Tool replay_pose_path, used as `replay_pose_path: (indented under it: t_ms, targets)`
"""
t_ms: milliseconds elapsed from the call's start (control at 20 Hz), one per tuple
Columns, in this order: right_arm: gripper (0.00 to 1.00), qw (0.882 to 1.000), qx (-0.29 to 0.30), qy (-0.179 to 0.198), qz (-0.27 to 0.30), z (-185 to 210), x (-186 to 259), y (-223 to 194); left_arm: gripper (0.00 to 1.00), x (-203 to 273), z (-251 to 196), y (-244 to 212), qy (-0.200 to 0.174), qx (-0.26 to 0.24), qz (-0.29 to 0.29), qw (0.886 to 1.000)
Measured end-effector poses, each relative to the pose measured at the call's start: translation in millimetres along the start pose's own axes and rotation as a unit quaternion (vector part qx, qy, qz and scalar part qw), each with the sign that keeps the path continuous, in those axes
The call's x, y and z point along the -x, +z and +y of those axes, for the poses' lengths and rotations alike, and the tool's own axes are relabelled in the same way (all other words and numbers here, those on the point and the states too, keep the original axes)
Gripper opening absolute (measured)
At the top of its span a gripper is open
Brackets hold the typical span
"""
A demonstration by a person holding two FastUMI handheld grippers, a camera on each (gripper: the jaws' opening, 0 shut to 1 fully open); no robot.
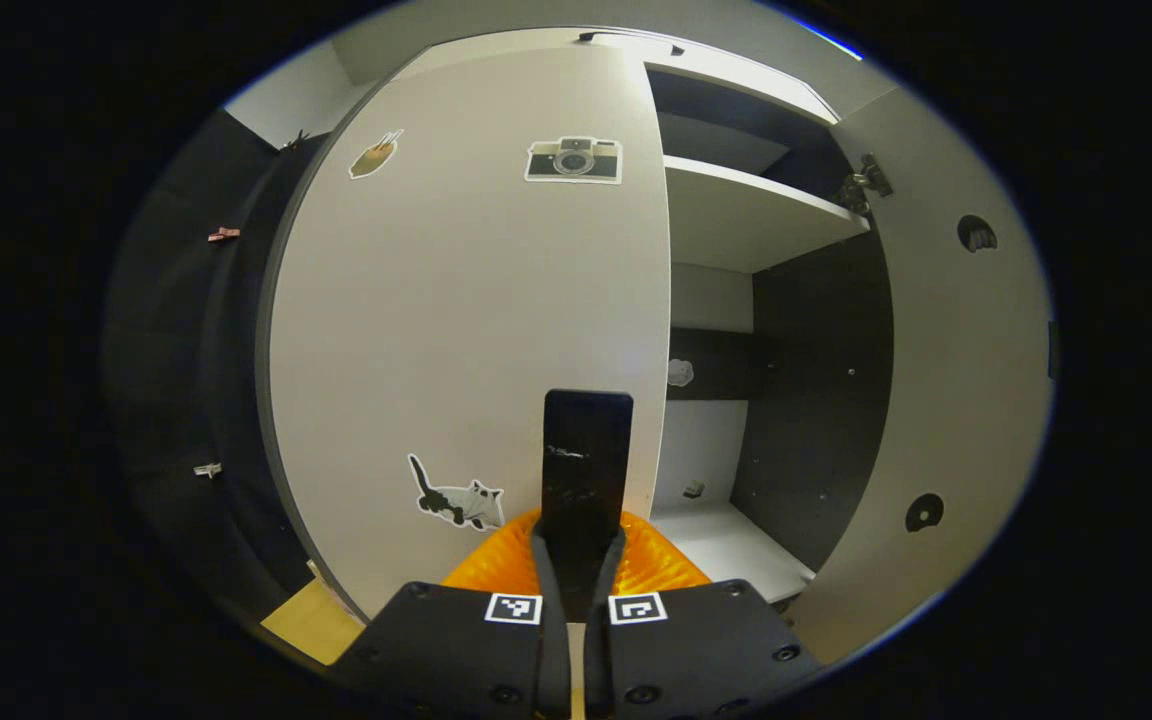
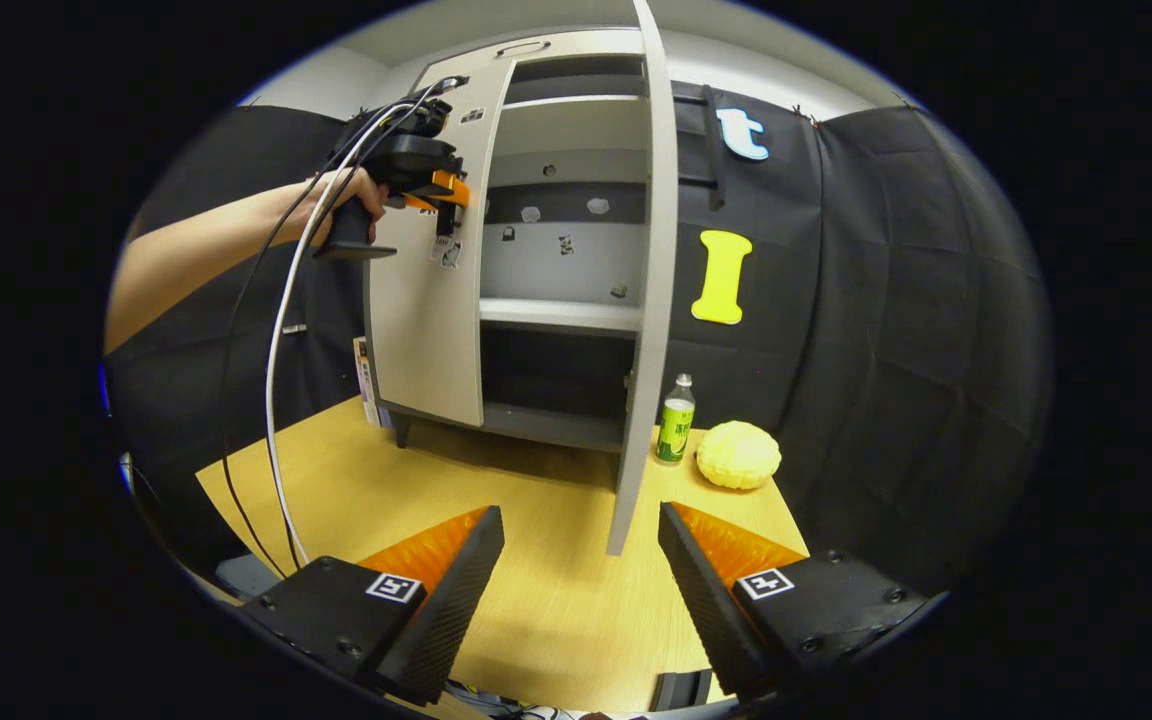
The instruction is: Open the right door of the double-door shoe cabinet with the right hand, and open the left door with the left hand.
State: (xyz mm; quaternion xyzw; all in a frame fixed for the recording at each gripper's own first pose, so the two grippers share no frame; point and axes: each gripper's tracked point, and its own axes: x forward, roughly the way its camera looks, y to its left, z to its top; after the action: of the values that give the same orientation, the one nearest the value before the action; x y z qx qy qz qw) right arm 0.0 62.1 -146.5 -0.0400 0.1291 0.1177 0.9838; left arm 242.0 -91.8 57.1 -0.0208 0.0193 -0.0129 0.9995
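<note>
in the right gripper view, a person's hand (image 2: pixel 351 200) at far left holds the left gripper (image 2: pixel 441 195) up against the face of the left door (image 2: pixel 431 320), with white and black cables (image 2: pixel 276 350) hanging from it in a long loop. the shoe cabinet (image 2: pixel 556 260) stands upright on short feet on a pale wood-grain table (image 2: pixel 546 580), its long axis vertical and its front facing the camera. the left door, a flat matte grey panel, stands only slightly ajar. past it lie the open interior, a pale shelf (image 2: pixel 556 313) and dark back panels. the right door (image 2: pixel 648 300) is swung wide, seen edge-on as a thin tall slab pointing toward the camera. just right of it stand a small green-labelled bottle (image 2: pixel 674 420) and a bumpy, rounded yellow object (image 2: pixel 738 454). the right gripper (image 2: pixel 581 540) hangs well apart from the cabinet, fingers spread wide with nothing between them. in the left gripper view, the left gripper (image 1: pixel 586 470) has its fingers closed together, close to the smooth left door (image 1: pixel 466 330) near its free edge; whether they pinch that edge cannot be told. stickers of a camera (image 1: pixel 573 160) and a cat (image 1: pixel 456 498) sit on the panel.
</note>
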Motion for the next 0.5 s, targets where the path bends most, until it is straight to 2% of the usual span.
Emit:
replay_pose_path:
  t_ms: [200,500]
  targets:
    - [0.98,1.000,-0.013,-0.011,-0.025,30,8,33,0.10,11,7,0,-0.023,0.001,0.002,1.000]
    - [0.98,0.997,-0.032,-0.055,-0.053,60,16,82,0.10,31,18,2,-0.056,0.002,-0.002,0.998]
